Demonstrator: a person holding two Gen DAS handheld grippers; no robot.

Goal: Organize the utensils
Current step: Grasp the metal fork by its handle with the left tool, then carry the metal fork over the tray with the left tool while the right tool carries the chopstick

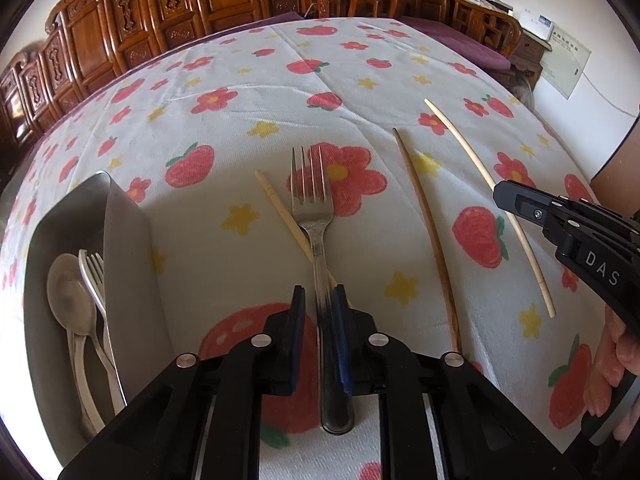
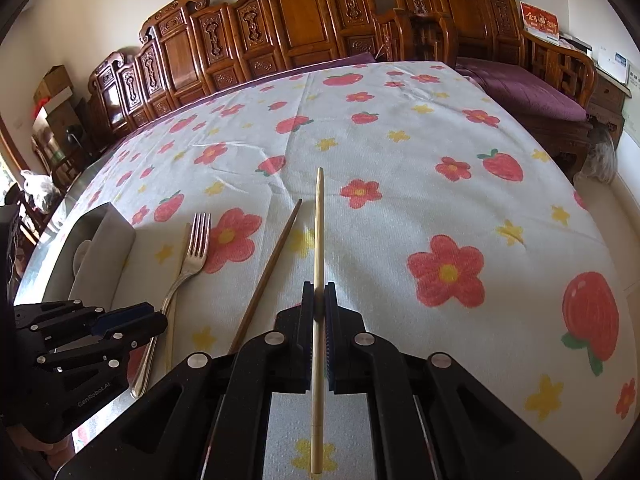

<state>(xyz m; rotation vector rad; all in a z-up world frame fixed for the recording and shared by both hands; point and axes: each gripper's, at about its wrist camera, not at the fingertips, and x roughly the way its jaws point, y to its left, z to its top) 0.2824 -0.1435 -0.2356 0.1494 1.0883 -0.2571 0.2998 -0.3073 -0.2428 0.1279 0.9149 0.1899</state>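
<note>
A metal fork [image 1: 314,216] lies on the flowered tablecloth, tines away from me. My left gripper [image 1: 319,300] has its pads close on both sides of the fork's handle, which runs back under the gripper. A pale chopstick [image 1: 284,216] lies crossed under the fork. A brown chopstick [image 1: 430,236] lies to the right. My right gripper [image 2: 319,292] is shut on another pale chopstick [image 2: 318,280], which also shows in the left wrist view [image 1: 496,200]. The fork [image 2: 188,256] and brown chopstick [image 2: 268,276] lie left of it.
A steel tray [image 1: 128,240] at the left holds a spoon [image 1: 70,296] and a fork [image 1: 94,280]; it also shows in the right wrist view [image 2: 104,240]. Carved wooden chairs [image 2: 280,28] line the table's far side. A purple-cushioned bench [image 2: 532,92] stands at the right.
</note>
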